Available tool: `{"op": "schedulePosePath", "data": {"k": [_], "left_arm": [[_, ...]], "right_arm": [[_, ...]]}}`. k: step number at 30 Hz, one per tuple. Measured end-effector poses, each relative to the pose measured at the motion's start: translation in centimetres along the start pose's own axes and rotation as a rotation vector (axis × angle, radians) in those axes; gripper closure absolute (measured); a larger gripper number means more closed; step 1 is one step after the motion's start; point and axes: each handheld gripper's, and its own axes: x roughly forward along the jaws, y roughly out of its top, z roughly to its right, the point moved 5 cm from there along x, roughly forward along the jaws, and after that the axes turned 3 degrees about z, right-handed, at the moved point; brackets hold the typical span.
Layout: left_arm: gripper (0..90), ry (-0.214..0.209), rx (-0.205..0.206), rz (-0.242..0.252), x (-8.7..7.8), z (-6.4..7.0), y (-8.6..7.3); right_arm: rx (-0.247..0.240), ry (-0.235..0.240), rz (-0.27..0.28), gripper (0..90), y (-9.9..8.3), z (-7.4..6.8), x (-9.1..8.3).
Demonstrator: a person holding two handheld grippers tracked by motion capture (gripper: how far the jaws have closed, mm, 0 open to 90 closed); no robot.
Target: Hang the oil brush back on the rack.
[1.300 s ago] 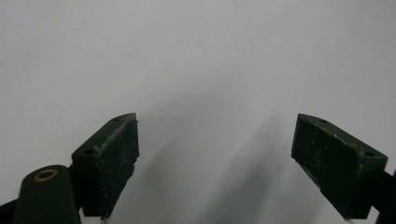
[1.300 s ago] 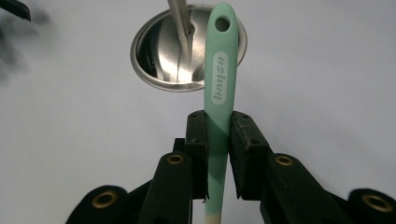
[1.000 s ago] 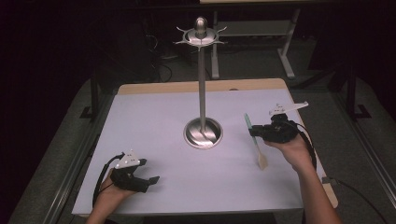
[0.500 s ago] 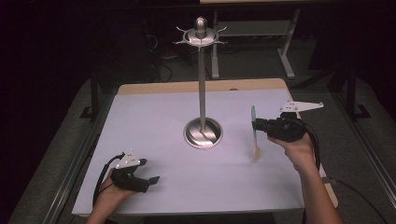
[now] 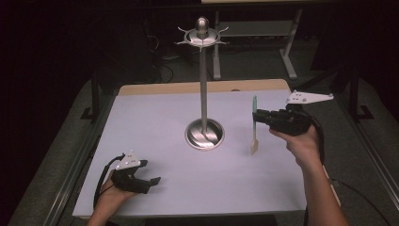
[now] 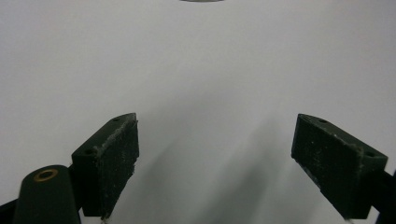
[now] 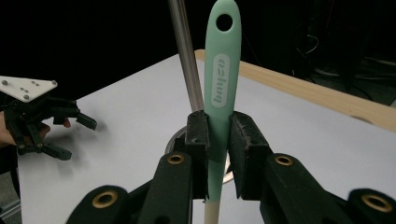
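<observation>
Looking along our left tongs (image 6: 215, 163), we see the two black jaws rising from the lower left and lower right of the frame, set wide apart with nothing between them, their inner faces scuffed with pale marks. Behind and between them lies the plain white worktop (image 6: 196, 70), with soft grey shadows spreading across it in the lower middle of the frame. At the very top edge, just right of centre, a thin dark sliver of a rounded metal base (image 6: 201, 1) pokes in.
</observation>
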Motion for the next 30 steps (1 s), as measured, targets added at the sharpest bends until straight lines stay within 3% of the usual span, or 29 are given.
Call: {"op": "schedulePosePath", "data": {"k": [16,30], "left_arm": [[14.7,-0.003,-0.002,0.003,-0.2,0.1,0.1],[14.7,-0.006,0.007,-0.003,-0.3,0.1,0.0]], "right_arm": [[-0.066,0.074,0.052,77.9,6.2,-2.0,0.3],[-0.134,0.07,0.061,77.9,10.4,-3.3,1.3]]}}
